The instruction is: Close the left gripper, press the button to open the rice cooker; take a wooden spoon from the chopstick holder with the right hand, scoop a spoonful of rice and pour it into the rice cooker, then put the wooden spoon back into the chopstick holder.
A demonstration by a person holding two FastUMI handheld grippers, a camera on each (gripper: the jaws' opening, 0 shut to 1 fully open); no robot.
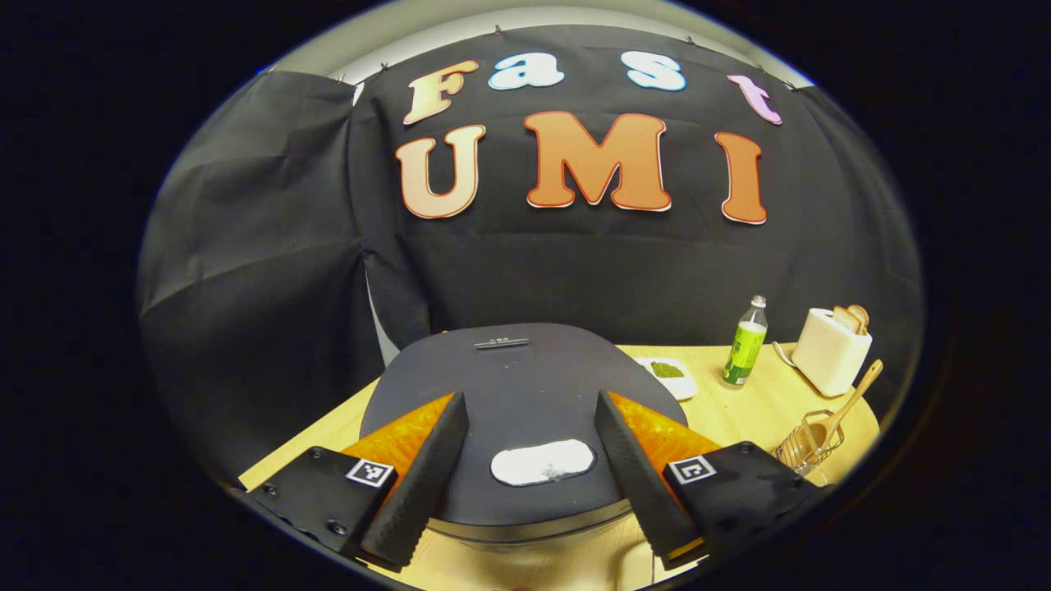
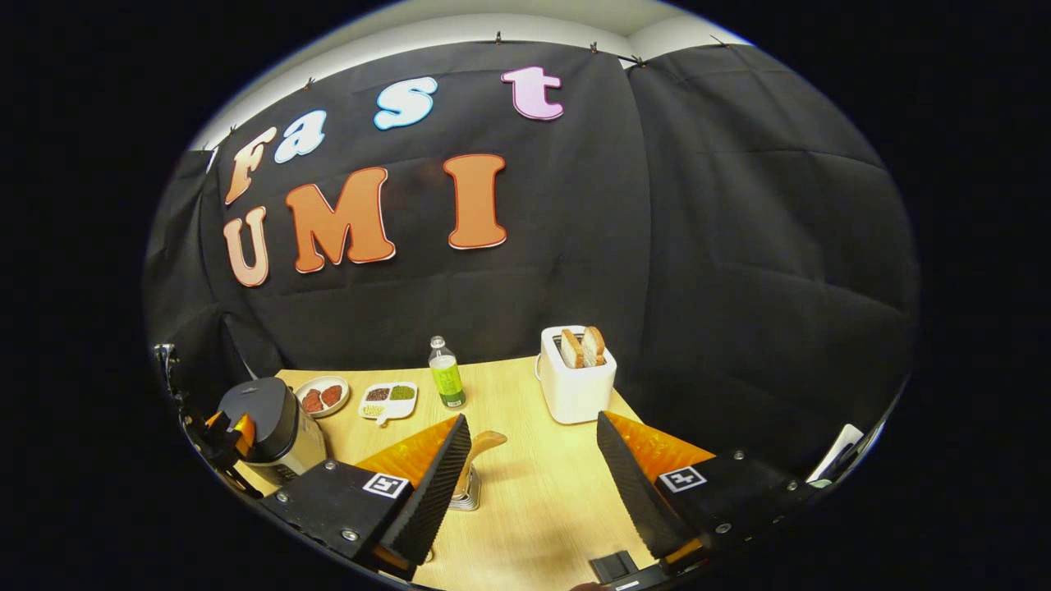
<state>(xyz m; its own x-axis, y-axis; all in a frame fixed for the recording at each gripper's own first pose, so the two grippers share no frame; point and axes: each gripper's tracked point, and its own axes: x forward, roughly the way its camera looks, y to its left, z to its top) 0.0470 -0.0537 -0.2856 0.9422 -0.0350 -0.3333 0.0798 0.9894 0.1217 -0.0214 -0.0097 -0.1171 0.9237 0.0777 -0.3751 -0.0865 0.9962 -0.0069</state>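
- Rice cooker [image 1: 525, 394] takes up the middle of the left gripper view, its dark lid shut, with a pale oval button [image 1: 543, 462] on the near part of the lid and a small handle slot at the far edge; the body below the lid is mostly cut off by the bottom of the view.
- Left gripper [image 1: 532, 476] hovers over the cooker's near edge, jaws wide apart with the button in the gap between them; neither finger has hold of anything, and whether they touch the lid cannot be told.
- In the right gripper view the same cooker [image 2: 271, 423] stands at the far left of the table [image 2: 525, 492], with the left gripper [image 2: 226, 431] at its left side, small and partly hidden.
- Wooden spoon [image 1: 854, 398] leans in the wire chopstick holder [image 1: 809, 439] to the right of the cooker; the bowl end inside the wire is hard to make out.
- Right gripper [image 2: 534, 484] is right of the cooker above the table, jaws spread wide and empty; its left finger hides most of the holder [image 2: 465, 492], with just the spoon's handle [image 2: 484, 443] showing past it.
- Behind the cooker lie a round plate [image 2: 323, 396] and a divided tray [image 2: 388, 400] of small foods, too small to identify.
- Right of these, a green-labelled bottle [image 2: 446, 373] stands upright.
- Farthest right of the cooker, a white toaster [image 2: 576, 377] holds two slices of bread.
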